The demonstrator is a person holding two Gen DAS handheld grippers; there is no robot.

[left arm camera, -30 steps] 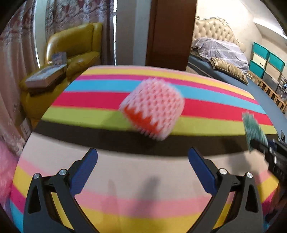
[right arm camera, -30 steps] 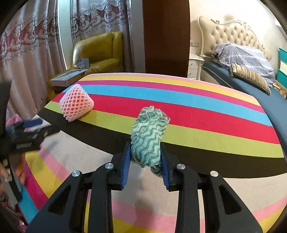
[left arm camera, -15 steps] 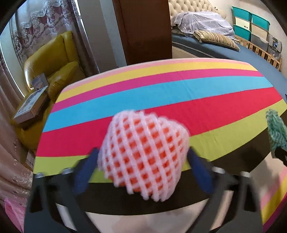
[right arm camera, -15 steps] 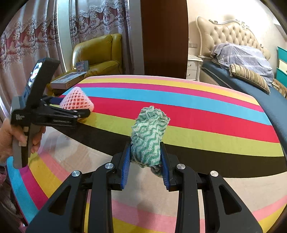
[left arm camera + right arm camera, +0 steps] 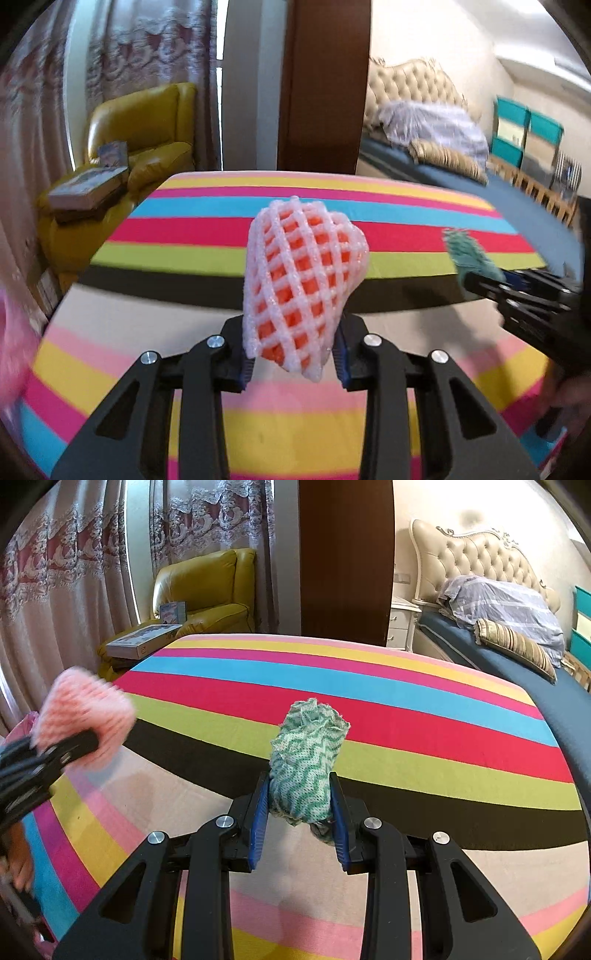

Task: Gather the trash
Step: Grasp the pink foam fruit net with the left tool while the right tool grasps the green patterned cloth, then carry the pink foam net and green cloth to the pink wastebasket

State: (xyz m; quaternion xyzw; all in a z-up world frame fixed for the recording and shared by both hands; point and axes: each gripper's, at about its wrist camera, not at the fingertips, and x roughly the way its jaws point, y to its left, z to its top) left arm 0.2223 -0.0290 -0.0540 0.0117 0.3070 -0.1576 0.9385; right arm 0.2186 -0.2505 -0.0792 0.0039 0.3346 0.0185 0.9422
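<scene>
Bright daylight enters beside the lace curtains [image 5: 66, 572]. The left wrist view is motion-blurred; both views bow at the edges, soft shadows falling below the striped cloth [image 5: 369, 716].

My left gripper [image 5: 293, 363]: matt black plastic, shiny metal screws. Foam net [image 5: 303, 280] soft, pink, open mesh. Cloth [image 5: 306, 764] in my right gripper [image 5: 300, 814] woven, crinkled. Striped tablecloth [image 5: 424, 716] matt fabric. Armchair [image 5: 207, 587] glossy leather.

Pink foam net sleeve [image 5: 303, 280] upright, pinched off the table; green-white wavy cloth wad [image 5: 308, 760] upright, likewise pinched
</scene>
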